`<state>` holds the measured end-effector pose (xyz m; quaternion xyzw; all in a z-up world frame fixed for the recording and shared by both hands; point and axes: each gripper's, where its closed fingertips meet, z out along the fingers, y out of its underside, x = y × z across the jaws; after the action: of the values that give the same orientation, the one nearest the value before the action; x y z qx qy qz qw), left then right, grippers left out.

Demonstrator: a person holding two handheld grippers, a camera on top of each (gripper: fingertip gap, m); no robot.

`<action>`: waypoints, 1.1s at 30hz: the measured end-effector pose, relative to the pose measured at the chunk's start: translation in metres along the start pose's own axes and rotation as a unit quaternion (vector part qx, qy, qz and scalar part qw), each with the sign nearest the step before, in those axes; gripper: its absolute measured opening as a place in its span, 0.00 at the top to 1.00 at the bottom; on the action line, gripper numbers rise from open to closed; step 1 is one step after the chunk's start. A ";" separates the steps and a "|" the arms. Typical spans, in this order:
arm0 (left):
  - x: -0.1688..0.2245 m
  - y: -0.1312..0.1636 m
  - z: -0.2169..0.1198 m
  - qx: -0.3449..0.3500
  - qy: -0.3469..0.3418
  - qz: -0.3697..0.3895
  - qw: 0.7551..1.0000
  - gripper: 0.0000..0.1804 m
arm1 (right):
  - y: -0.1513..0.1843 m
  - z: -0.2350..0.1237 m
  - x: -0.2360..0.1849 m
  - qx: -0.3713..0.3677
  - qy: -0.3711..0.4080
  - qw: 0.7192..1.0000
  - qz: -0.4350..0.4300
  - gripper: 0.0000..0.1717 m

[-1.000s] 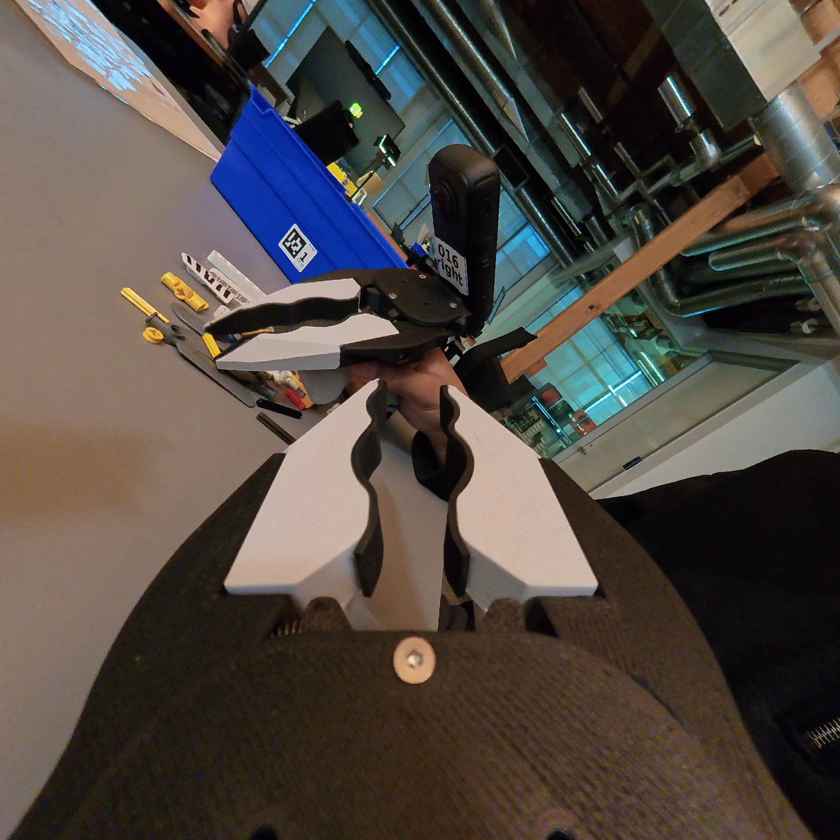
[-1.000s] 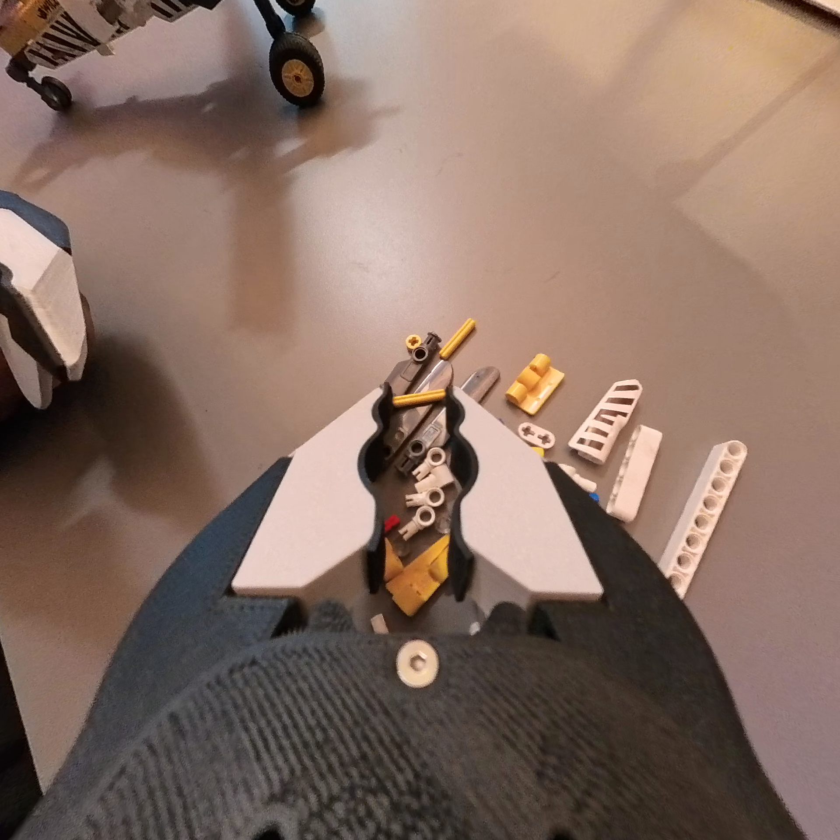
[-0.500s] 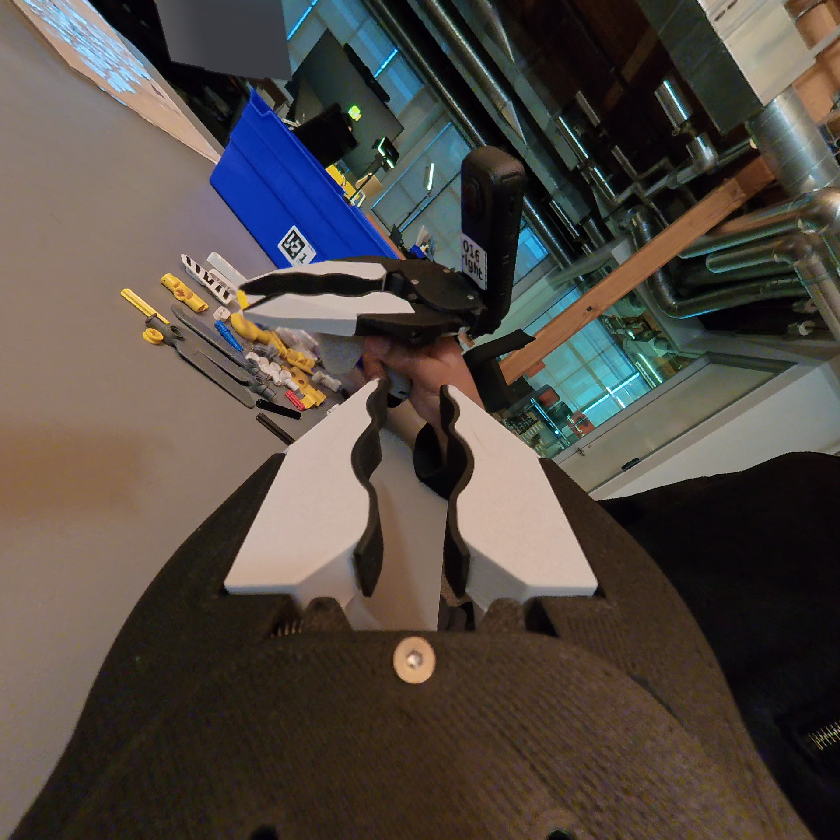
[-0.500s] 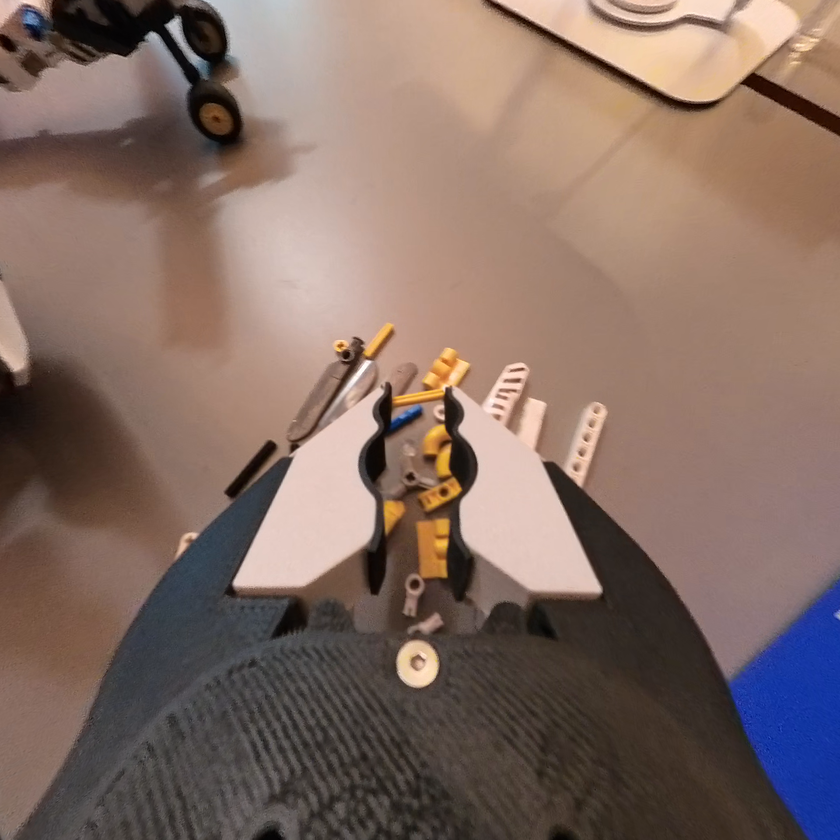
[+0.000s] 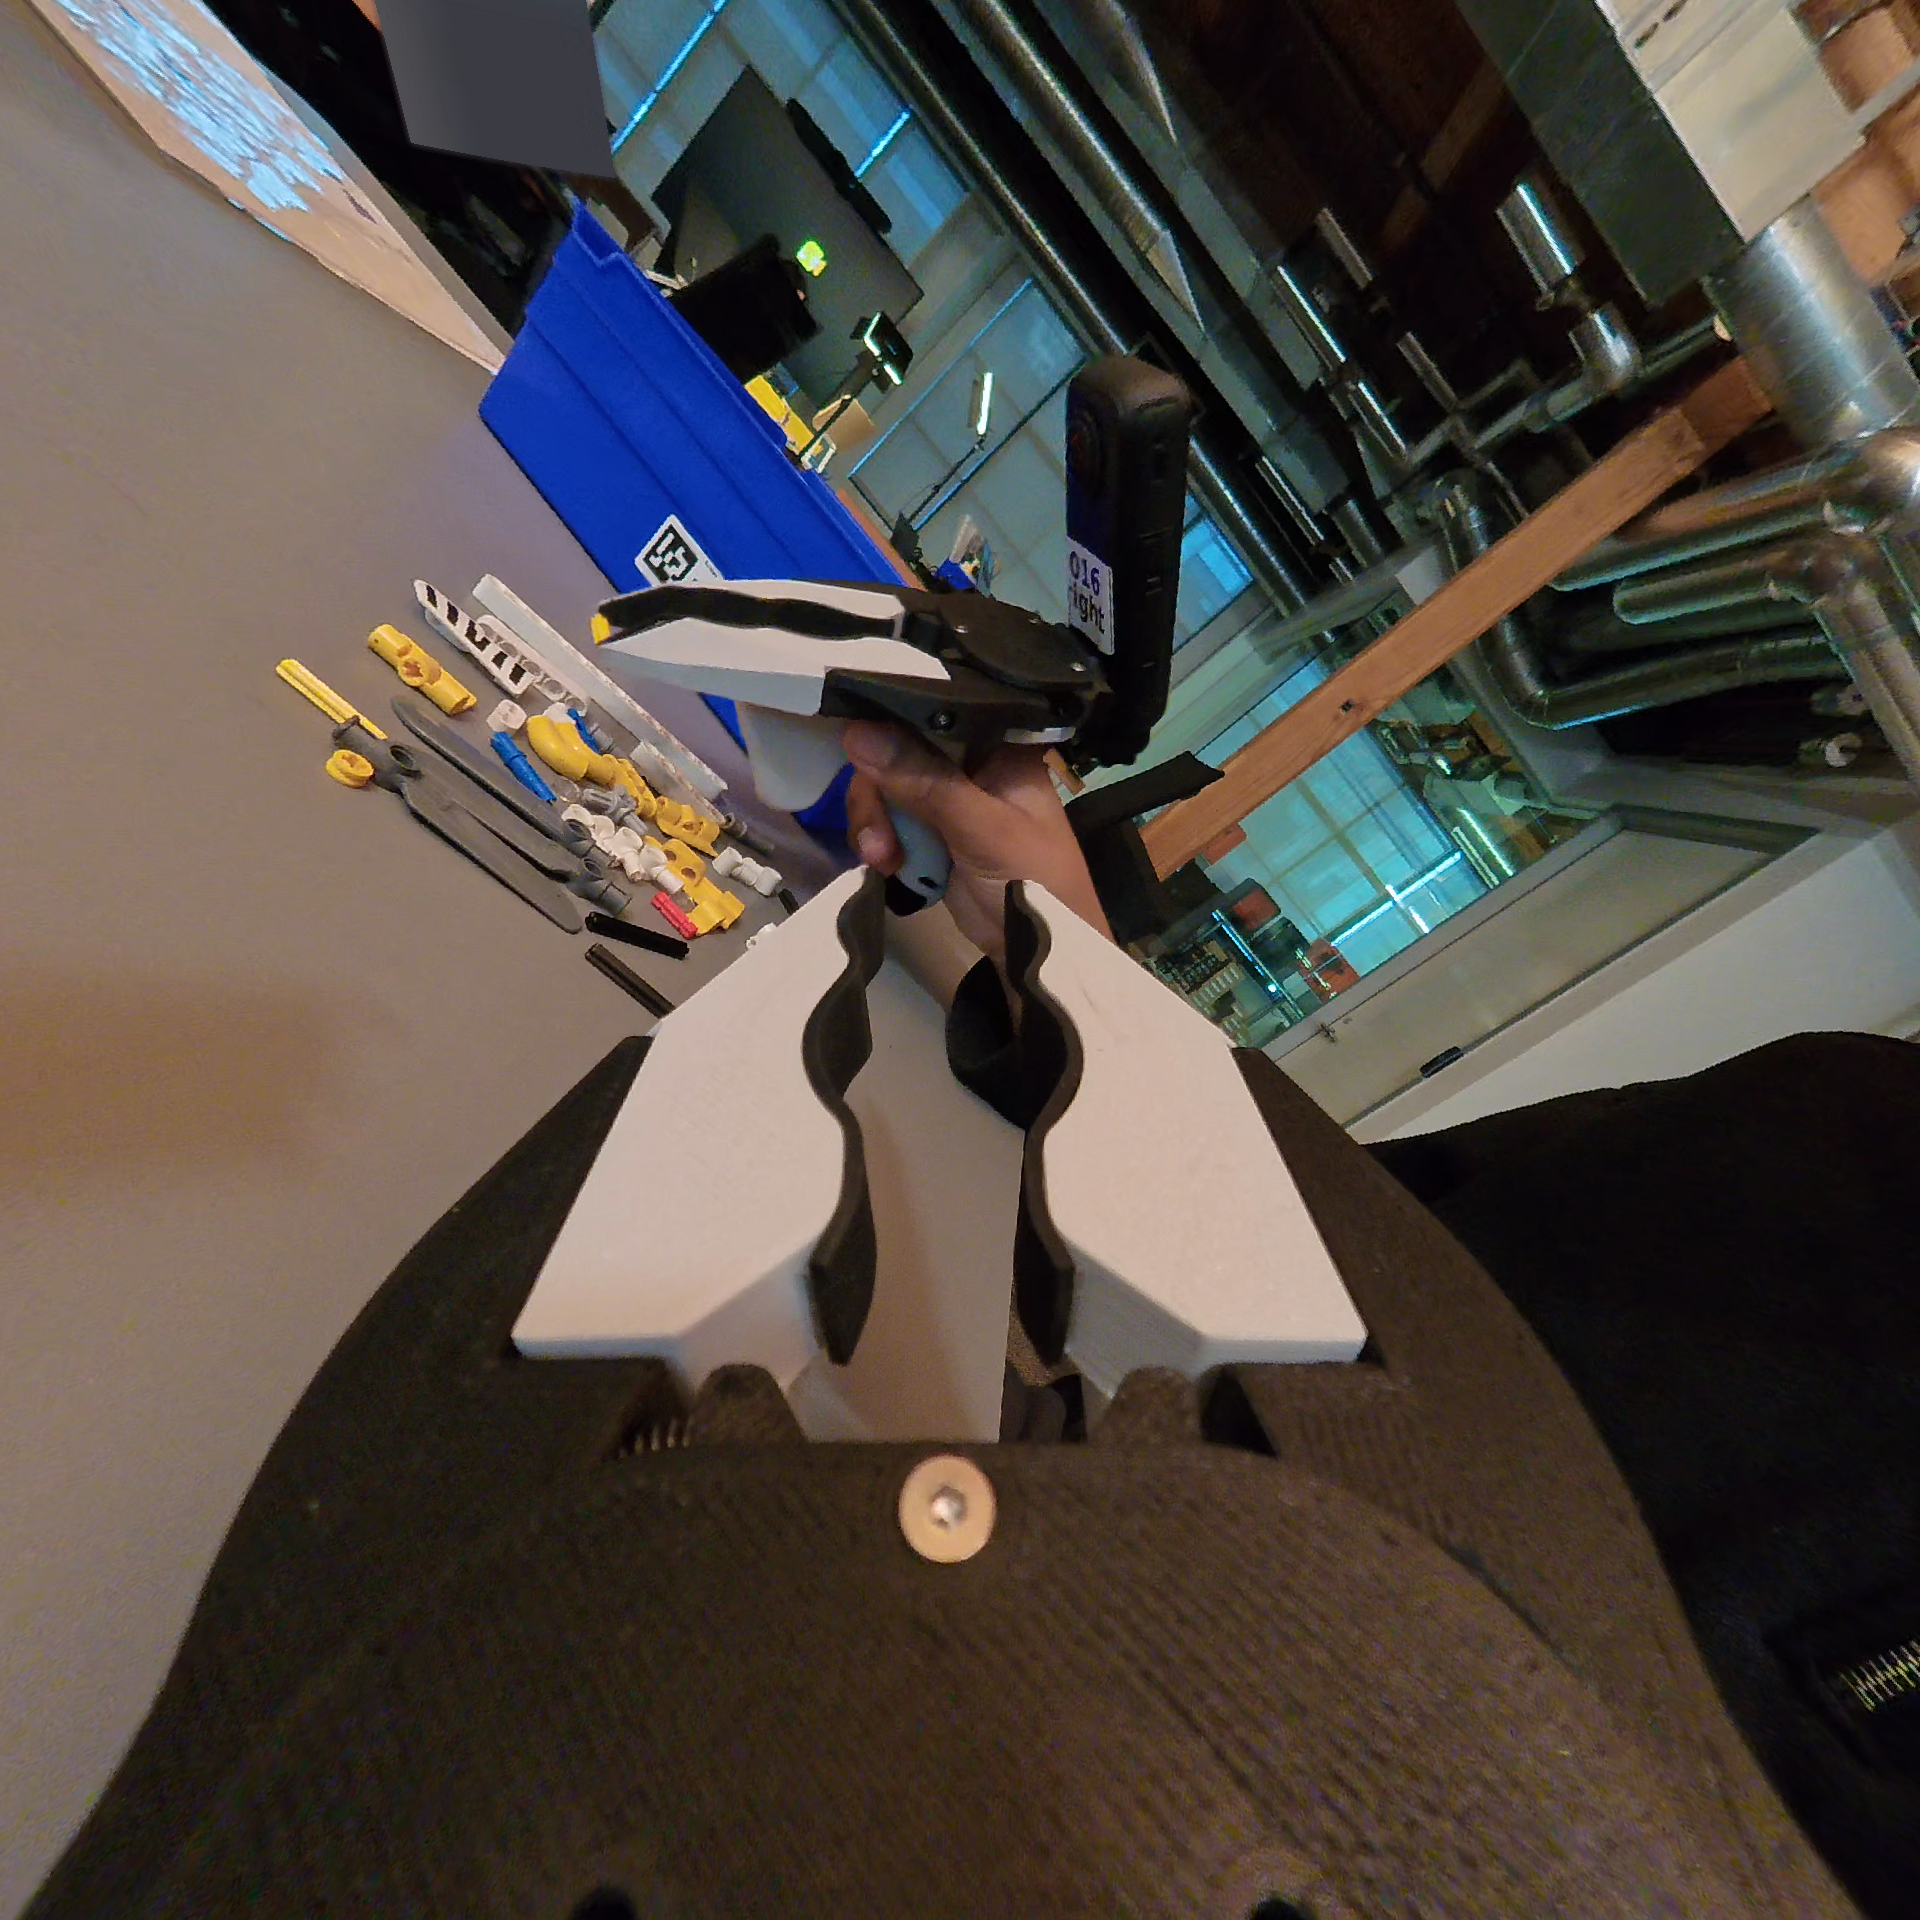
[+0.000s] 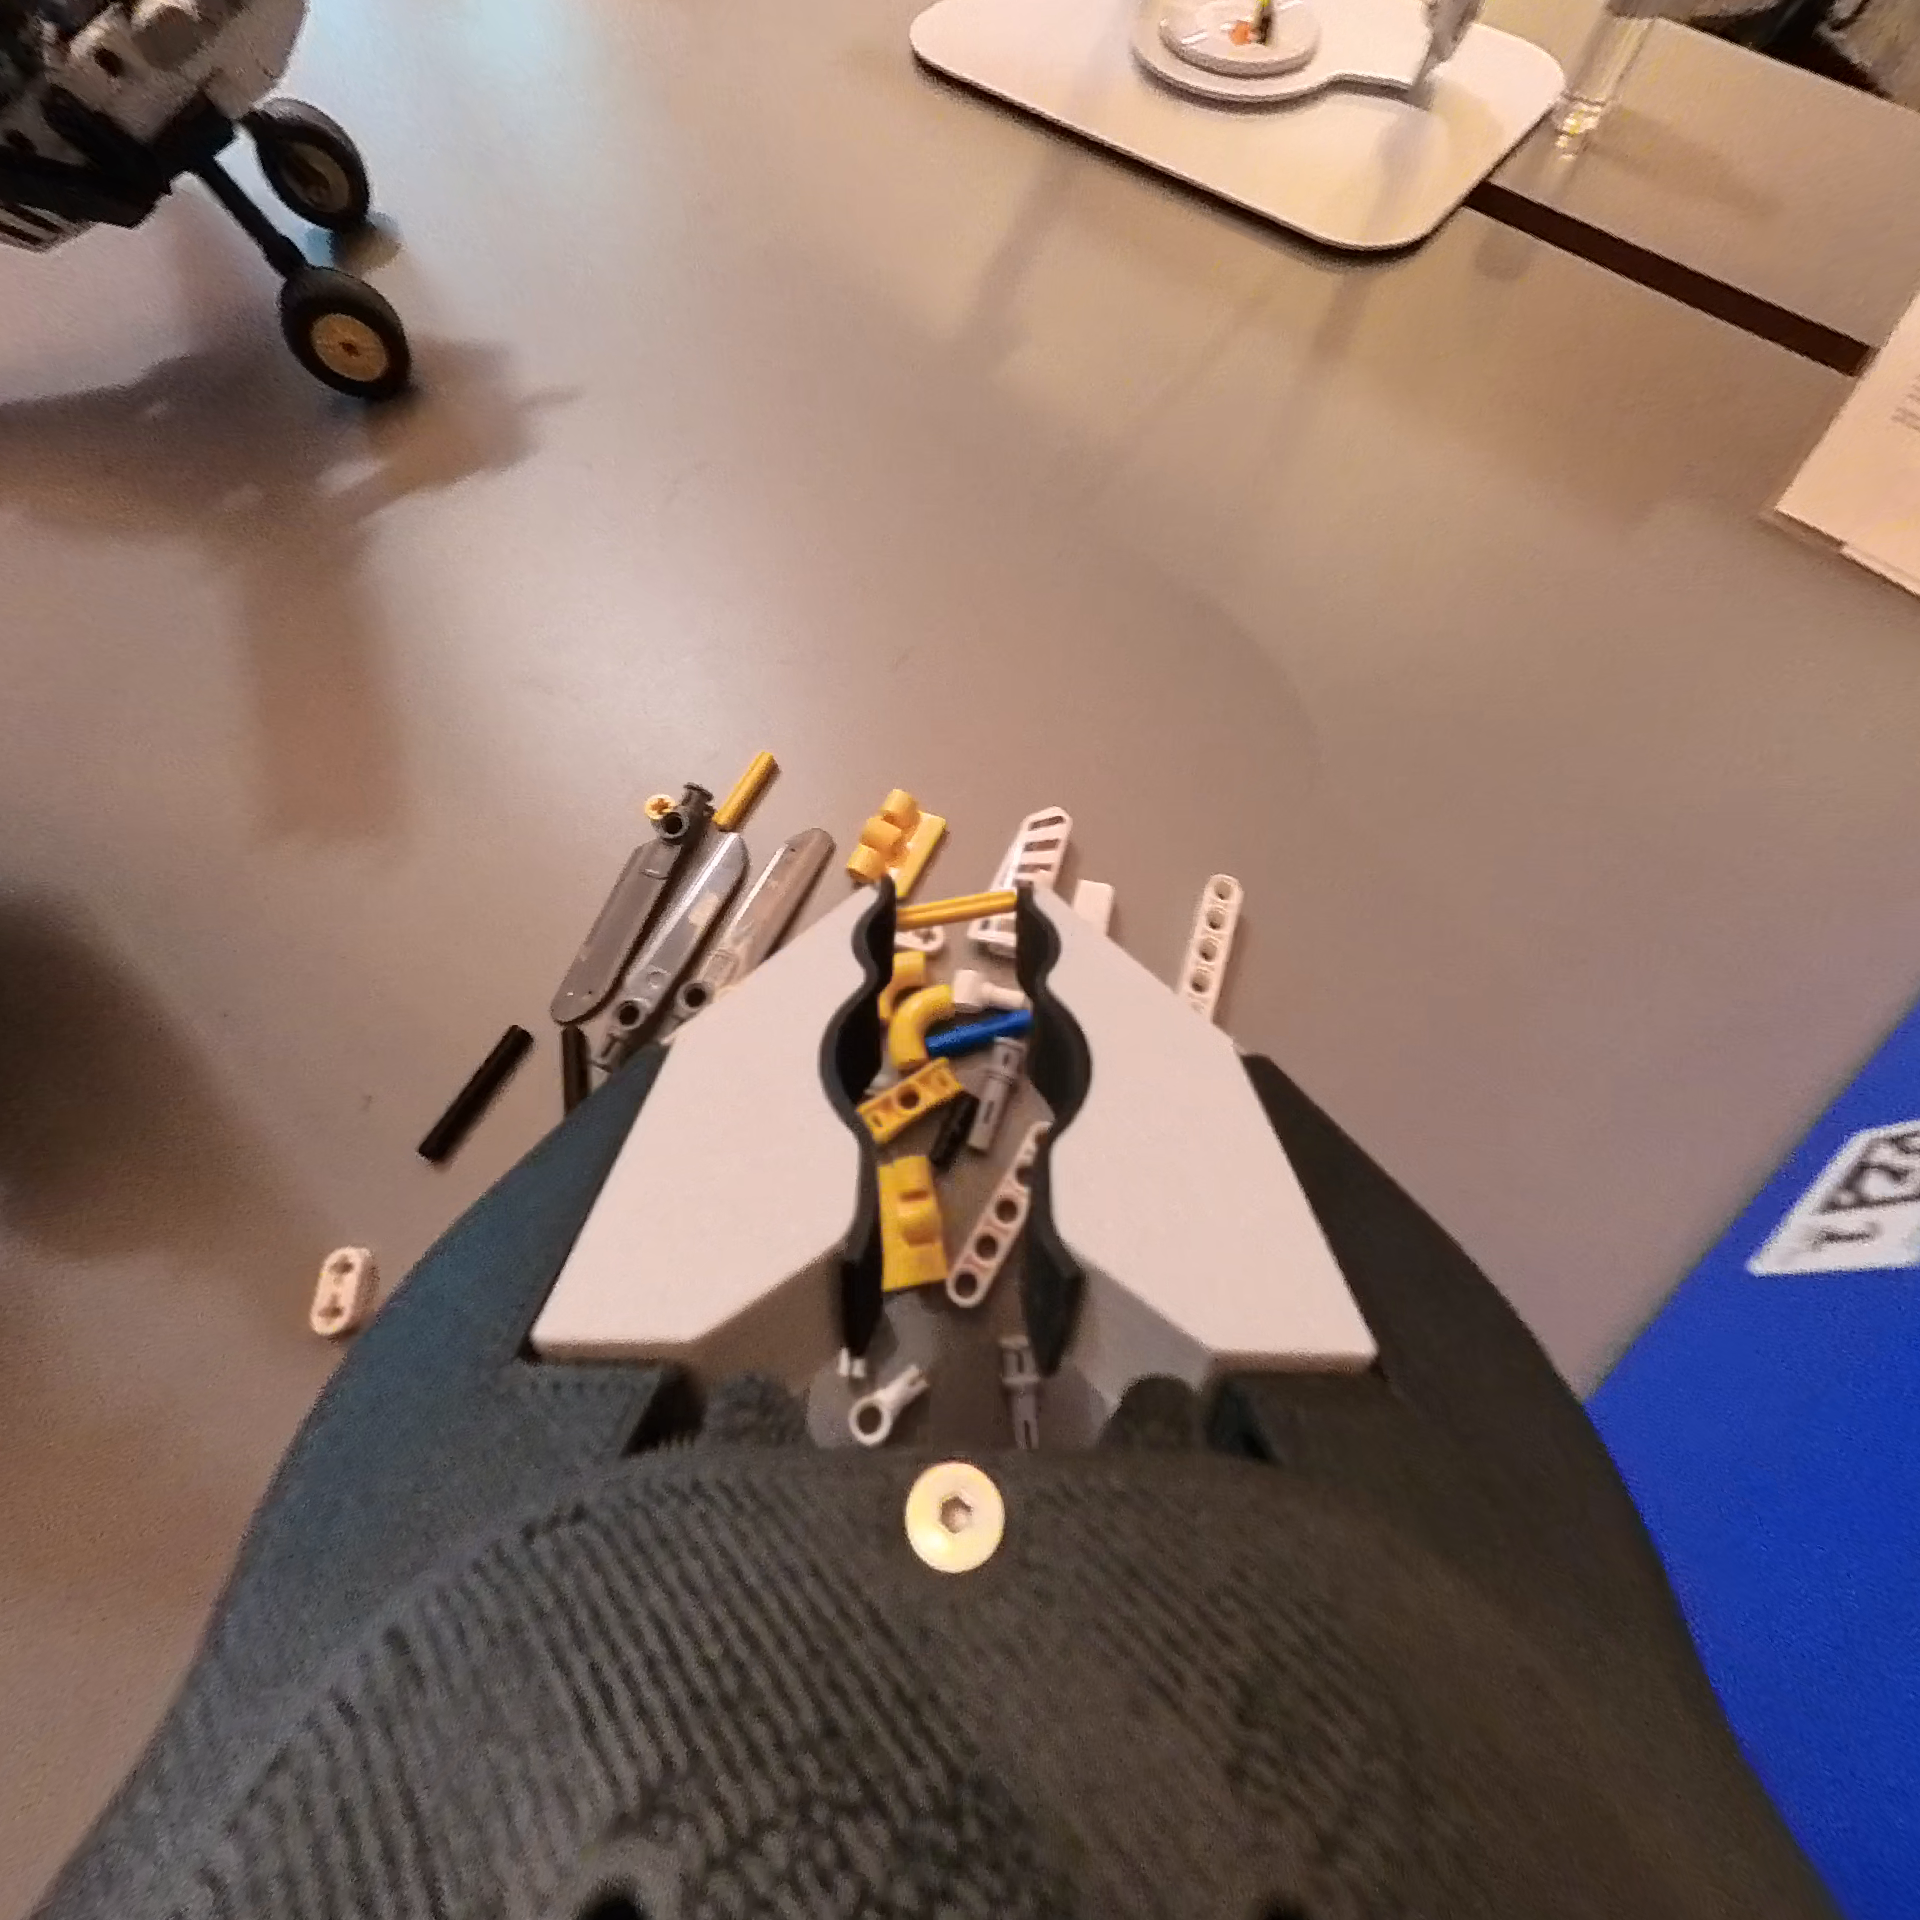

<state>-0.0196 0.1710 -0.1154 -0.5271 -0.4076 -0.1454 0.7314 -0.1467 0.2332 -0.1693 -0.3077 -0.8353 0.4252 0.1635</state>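
Pinching a yellow rod (image 6: pixel 956 909) end to end between right gripper (image 6: pixel 954 906) tips, loose bricks (image 6: pixel 914 1143) lying at 6 o'clock below; likely light, stiff, slick, safer held mid-length; left gripper (image 5: pixel 940 904) spread, bare

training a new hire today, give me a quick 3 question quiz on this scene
1. True or false: the right gripper holds a yellow rod across its fingertips, above the loose building pieces.
2. What colour is the bin behind the pieces: A red, B blue, C green?
3. Fill in: the left gripper grips ____.

Key
1. True: the rod spans from pad to pad, and the left wrist view shows yellow at the raised tips.
2. B.
3. Nothing: its jaws are apart, with only the person's hand seen beyond them.
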 end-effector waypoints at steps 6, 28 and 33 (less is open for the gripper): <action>0.000 0.000 0.000 0.000 0.000 0.000 1.000 0.90 | 0.008 0.013 -0.017 -0.026 -0.015 0.999 -0.037 0.88; 0.000 0.000 0.000 0.000 -0.001 0.001 1.000 0.89 | 0.016 0.029 -0.021 -0.058 -0.016 0.998 -0.021 0.86; 0.000 0.000 0.000 0.001 -0.001 0.001 1.000 0.89 | -0.003 0.019 -0.019 -0.011 -0.005 0.999 -0.032 0.85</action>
<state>-0.0196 0.1707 -0.1154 -0.5269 -0.4079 -0.1441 0.7316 -0.1434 0.2076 -0.1784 -0.2804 -0.8503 0.4118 0.1693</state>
